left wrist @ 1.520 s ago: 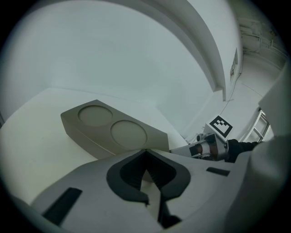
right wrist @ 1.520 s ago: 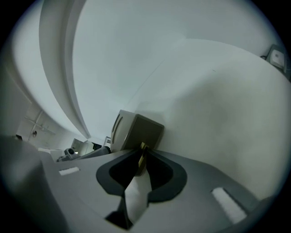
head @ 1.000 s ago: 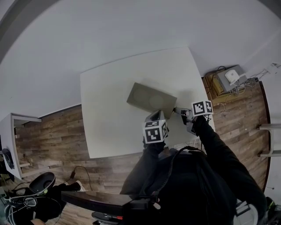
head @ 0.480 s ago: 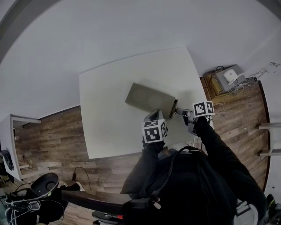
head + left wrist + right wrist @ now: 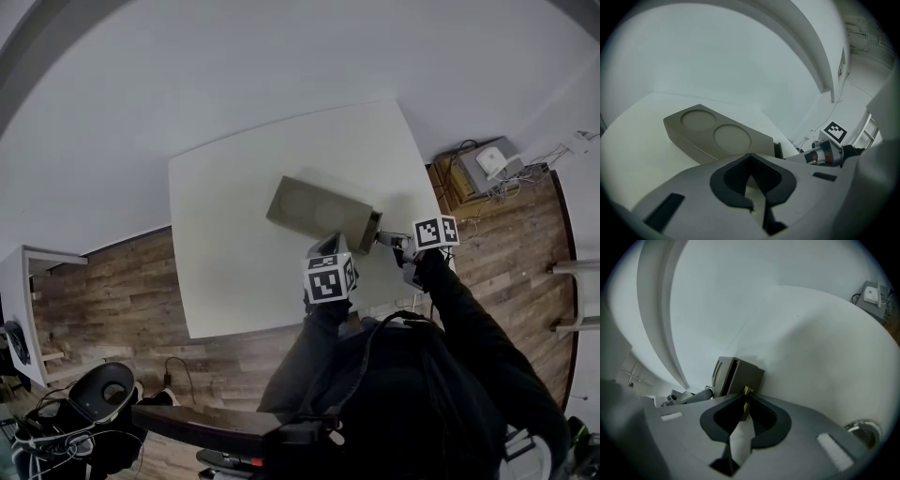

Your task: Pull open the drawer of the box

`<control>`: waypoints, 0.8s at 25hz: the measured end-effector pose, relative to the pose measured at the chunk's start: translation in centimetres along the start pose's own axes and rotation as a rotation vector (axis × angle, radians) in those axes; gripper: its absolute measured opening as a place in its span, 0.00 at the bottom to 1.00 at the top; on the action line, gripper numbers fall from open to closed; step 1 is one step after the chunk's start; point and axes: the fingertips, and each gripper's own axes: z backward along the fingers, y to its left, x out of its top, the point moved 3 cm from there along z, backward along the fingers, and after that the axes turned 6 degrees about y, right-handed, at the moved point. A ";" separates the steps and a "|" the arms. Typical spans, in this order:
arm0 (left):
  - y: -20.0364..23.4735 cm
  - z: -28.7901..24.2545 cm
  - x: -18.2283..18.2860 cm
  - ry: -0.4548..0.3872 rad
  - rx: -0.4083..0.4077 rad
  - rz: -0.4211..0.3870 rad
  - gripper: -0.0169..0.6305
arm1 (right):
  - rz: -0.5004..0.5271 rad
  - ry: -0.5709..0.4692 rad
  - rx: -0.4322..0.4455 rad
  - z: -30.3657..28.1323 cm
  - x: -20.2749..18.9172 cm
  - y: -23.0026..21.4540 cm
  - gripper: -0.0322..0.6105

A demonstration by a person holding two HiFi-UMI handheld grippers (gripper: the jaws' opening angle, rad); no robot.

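A grey box (image 5: 317, 208) with two round recesses on top lies on the white table (image 5: 225, 253). Its drawer (image 5: 373, 228) at the right end stands out a little, with a dark gap behind the front. In the right gripper view the drawer front (image 5: 750, 375) faces me, and my right gripper (image 5: 746, 398) is shut on its small brass handle (image 5: 746, 392). In the head view the right gripper (image 5: 387, 240) sits just right of the box. My left gripper (image 5: 327, 247) is close by the box's near side, its jaws together with nothing between them. The left gripper view shows the box (image 5: 717, 136) just beyond those jaws.
The table's right edge runs close behind the right gripper. A wooden crate with a white device and cables (image 5: 489, 167) stands on the wood floor (image 5: 112, 281) to the right. Dark equipment (image 5: 84, 403) lies on the floor at lower left.
The drawer has slid a little out of the box's right end, showing a dark gap. The right gripper has drawn slightly to the right with the handle. The left gripper has barely moved.
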 end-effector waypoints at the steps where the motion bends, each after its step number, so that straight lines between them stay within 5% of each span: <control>1: 0.1 -0.1 0.0 0.001 0.001 -0.001 0.02 | 0.001 0.000 -0.003 0.0 0.0 0.0 0.11; 20: -0.6 0.9 -1.2 -0.008 -0.005 -0.001 0.02 | 0.031 -0.010 -0.023 1.0 -1.5 -0.1 0.11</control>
